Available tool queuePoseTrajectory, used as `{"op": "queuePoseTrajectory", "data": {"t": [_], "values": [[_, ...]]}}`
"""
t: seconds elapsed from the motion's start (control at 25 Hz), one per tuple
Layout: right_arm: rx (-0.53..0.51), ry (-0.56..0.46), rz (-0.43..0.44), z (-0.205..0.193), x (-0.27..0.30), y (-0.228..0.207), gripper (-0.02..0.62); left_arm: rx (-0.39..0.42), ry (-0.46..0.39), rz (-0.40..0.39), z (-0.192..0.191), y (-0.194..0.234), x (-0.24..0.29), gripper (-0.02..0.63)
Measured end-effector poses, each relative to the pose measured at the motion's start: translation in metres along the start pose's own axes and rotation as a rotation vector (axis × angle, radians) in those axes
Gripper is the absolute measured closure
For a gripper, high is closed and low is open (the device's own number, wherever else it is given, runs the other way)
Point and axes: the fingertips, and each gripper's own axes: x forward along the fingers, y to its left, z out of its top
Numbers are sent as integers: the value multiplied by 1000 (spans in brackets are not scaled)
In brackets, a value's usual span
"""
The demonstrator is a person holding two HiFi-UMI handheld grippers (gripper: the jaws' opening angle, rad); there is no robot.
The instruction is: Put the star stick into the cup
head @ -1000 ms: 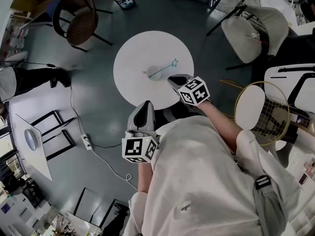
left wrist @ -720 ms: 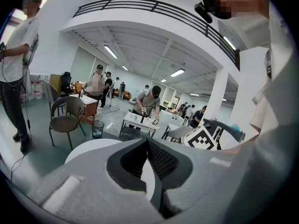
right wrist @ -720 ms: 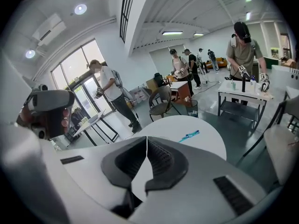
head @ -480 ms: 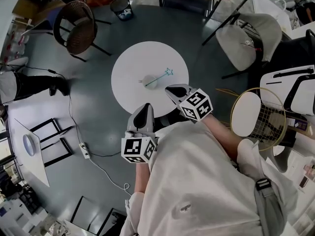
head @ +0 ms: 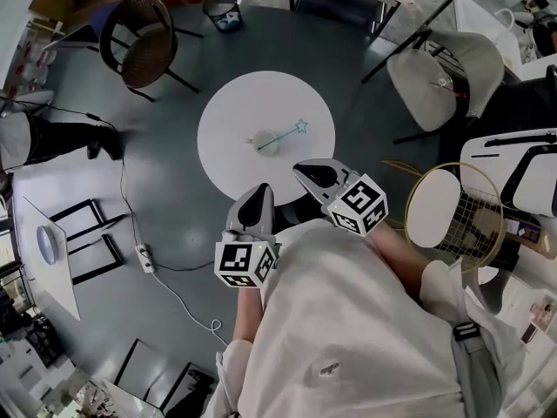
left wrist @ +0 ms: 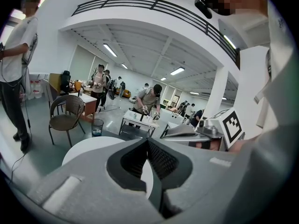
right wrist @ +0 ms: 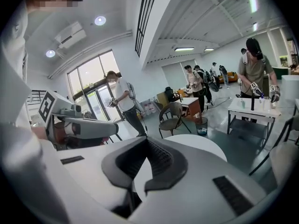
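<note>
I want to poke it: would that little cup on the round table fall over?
Probably tips easily: the cup looks small, and the long star stick leans out one side. Likely light too, being so small.

Round white table (head: pixel 233 159) on dark grey floor (head: pixel 165 207). Small pale cup (head: pixel 266 144) stands approx. at table centre. Thin star stick (head: pixel 285 134) w/ blue star tip slants from cup twd far-right of it, star end above bare tabletop; can't tell if stick's foot sits inside cup.
</note>
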Motion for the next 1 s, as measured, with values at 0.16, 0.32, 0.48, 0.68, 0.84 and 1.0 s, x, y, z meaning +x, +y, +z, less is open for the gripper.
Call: {"op": "queuePoseTrajectory", "data": {"t": [0.16, 0.32, 0.48, 0.68, 0.84, 1.0], "values": [[5, 12, 5, -8, 5, 6, 588, -19, 10, 11, -8, 5, -5, 595], [14, 9, 9, -10, 6, 12, 588, -25, 6, 11, -8, 9, -12, 595], [13, -11, -23, -5, 10, 13, 588, -14, 5, -12, -9, 13, -19, 595], [22, -51, -74, 3, 10, 31, 588, -5, 2, -55, -11, 16, -40, 595], [50, -72, -106, 1, 10, 58, 588, 14, 8, -82, -16, 24, -66, 595], [54, -70, -129, -10, 15, 92, 588, 14, 4, -93, -24, 38, -99, 595]]}}
